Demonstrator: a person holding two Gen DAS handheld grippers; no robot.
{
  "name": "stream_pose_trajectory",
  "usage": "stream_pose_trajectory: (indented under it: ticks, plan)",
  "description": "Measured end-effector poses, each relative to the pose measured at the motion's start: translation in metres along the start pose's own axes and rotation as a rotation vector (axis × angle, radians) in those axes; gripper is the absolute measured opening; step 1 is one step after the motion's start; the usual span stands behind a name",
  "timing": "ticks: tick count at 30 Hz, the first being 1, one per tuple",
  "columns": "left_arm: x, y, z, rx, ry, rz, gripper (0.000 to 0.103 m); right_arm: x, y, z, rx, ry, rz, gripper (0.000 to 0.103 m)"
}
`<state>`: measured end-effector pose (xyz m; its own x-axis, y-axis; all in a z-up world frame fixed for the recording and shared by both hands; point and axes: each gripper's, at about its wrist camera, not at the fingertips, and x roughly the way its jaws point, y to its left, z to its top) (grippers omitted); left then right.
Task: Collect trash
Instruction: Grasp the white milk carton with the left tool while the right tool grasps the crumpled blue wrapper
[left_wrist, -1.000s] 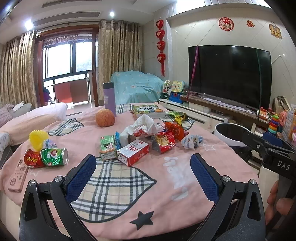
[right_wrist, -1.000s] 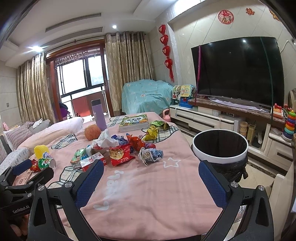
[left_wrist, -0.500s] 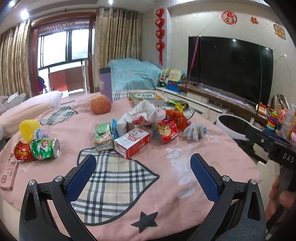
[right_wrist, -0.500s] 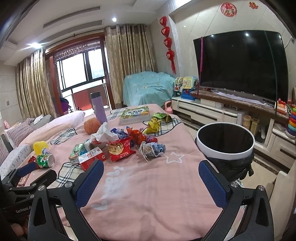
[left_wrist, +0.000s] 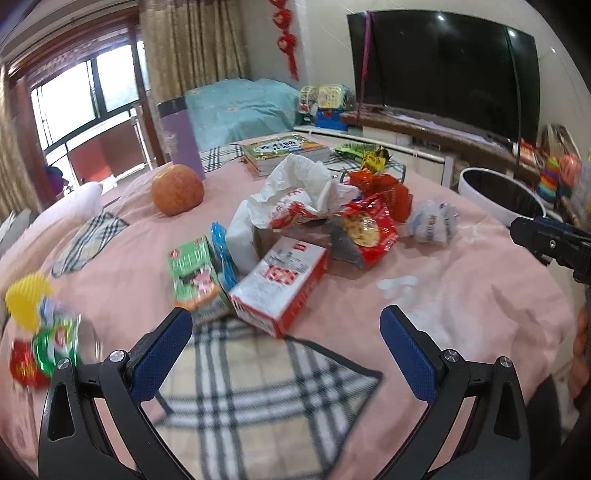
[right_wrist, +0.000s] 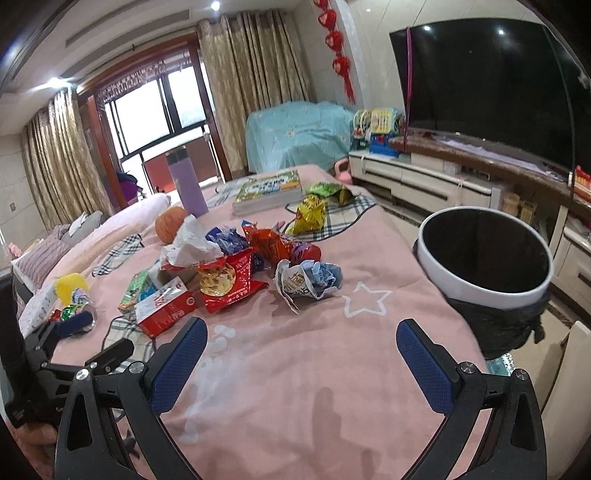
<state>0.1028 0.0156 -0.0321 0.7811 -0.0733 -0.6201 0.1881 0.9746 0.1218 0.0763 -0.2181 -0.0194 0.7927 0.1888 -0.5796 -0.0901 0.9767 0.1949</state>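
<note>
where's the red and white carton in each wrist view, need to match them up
Left wrist view: the red and white carton lies at centre, just beyond the open left gripper, beside the green packet.
Right wrist view: the carton sits at left of centre, ahead of the right gripper on its left side.
Shared landmark: the red snack bag showing round crackers lies just past the carton in both.

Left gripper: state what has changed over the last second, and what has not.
The left gripper has moved forward and down toward the red-and-white box, now just ahead of its open jaws. The right gripper edged forward too. Nothing was grasped; both remain open and empty, and the trash and bin lie unmoved.
</note>
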Motion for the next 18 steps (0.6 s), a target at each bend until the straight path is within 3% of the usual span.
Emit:
stream_pose_trajectory:
  ticks: [5, 18]
  plan:
    - [0.027, 0.013, 0.013, 0.048, 0.040, -0.008, 0.103, 0.033, -0.002, 0.013, 0.012, 0.063, 0.016, 0.102]
    - [0.075, 0.014, 0.015, 0.059, 0.163, -0.008, 0.103, 0.100, -0.008, 0.030, 0.041, 0.192, 0.029, 0.097]
